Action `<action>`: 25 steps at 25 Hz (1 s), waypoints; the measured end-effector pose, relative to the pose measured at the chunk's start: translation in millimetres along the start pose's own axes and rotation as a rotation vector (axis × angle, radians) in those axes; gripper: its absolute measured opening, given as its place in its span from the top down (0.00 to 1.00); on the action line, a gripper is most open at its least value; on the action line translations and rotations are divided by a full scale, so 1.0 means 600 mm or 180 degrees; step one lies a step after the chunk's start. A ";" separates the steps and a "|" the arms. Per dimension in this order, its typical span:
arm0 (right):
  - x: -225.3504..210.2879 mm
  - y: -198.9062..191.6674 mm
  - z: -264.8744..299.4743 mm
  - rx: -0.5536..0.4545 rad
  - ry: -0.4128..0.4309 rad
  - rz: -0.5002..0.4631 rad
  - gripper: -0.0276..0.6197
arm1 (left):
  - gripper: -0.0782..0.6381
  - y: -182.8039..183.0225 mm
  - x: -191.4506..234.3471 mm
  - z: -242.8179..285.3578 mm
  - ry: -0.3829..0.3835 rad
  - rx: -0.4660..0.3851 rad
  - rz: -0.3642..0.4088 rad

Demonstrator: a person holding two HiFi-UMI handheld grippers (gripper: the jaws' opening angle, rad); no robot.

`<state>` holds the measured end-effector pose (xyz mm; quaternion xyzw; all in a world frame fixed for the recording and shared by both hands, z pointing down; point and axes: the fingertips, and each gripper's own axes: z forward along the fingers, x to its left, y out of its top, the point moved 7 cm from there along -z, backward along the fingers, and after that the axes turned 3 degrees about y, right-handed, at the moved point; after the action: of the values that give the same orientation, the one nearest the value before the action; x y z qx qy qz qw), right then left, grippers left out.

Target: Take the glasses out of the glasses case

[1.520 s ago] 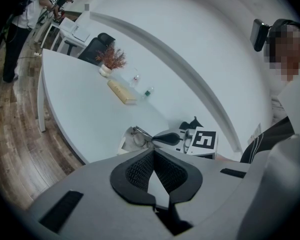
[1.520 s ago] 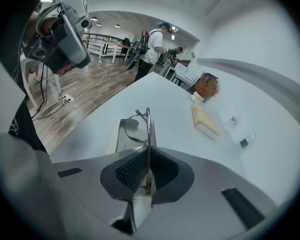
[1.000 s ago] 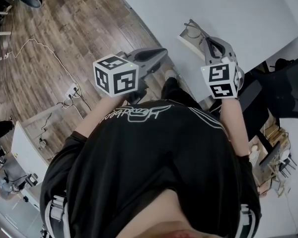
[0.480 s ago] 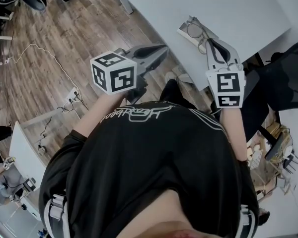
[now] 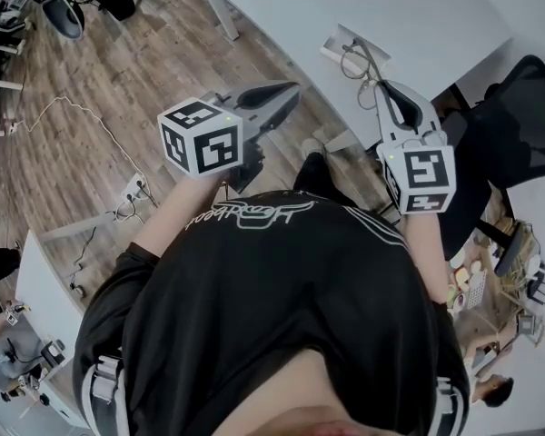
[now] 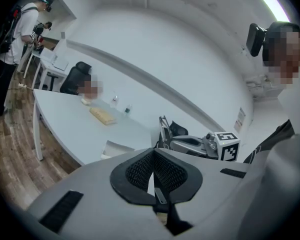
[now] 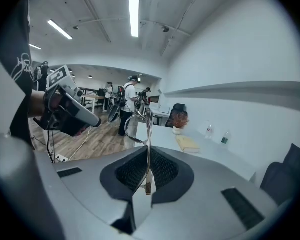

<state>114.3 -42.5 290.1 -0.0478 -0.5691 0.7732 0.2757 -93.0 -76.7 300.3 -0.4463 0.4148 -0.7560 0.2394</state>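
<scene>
The glasses case (image 5: 336,43) lies open on the pale tabletop (image 5: 427,7), close to its near edge, with its pale inside facing up. The glasses (image 5: 351,60) are out of the case, held in the air just beside and above it. The right tongs (image 5: 382,86) are closed on one temple arm. The left tongs (image 5: 289,92) hang off the tabletop edge, over the wooden floor (image 5: 91,80) and well apart from the case. Their pads are drawn together with only a thin slit between them, and they grip nothing.

The head view alone shows the case, the glasses and both tongs from above. It also shows a dark office chair (image 5: 518,116) on the far side of the case from the left tongs.

The left gripper view alone shows the case from the side, with the lifted glasses and the right tongs to its right. Farther along the tabletop beyond the case it shows a tan block (image 6: 102,115) and two small bottles (image 6: 115,102).

The right gripper view alone shows the temple arm running down between the ribbed pads, with the lens rims standing above the tips. A potted plant (image 7: 179,118) and standing people (image 7: 132,101) are in the background.
</scene>
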 end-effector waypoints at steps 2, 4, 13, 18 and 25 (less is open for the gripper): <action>0.012 -0.002 -0.019 -0.0033 -0.0018 0.0069 0.93 | 0.88 -0.002 -0.010 -0.011 -0.0029 -0.0017 0.0028; 0.023 -0.003 -0.034 -0.0064 -0.0009 0.0153 0.93 | 0.88 -0.004 -0.020 -0.021 -0.0055 -0.0034 0.0049; 0.063 -0.018 -0.070 -0.0111 0.0080 0.0321 0.93 | 0.88 -0.026 -0.037 -0.049 -0.0047 -0.0090 0.0060; 0.089 -0.021 -0.072 -0.0232 0.0257 0.0579 0.93 | 0.88 -0.029 -0.037 -0.065 -0.0028 -0.0146 0.0034; 0.101 -0.024 -0.078 -0.0317 0.0315 0.0679 0.93 | 0.88 -0.041 -0.029 -0.072 -0.0005 -0.0154 -0.0030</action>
<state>86.7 29.5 301.6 -0.1598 -0.5842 0.7656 0.2170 -122.1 -32.7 301.8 -0.4544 0.4306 -0.7465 0.2253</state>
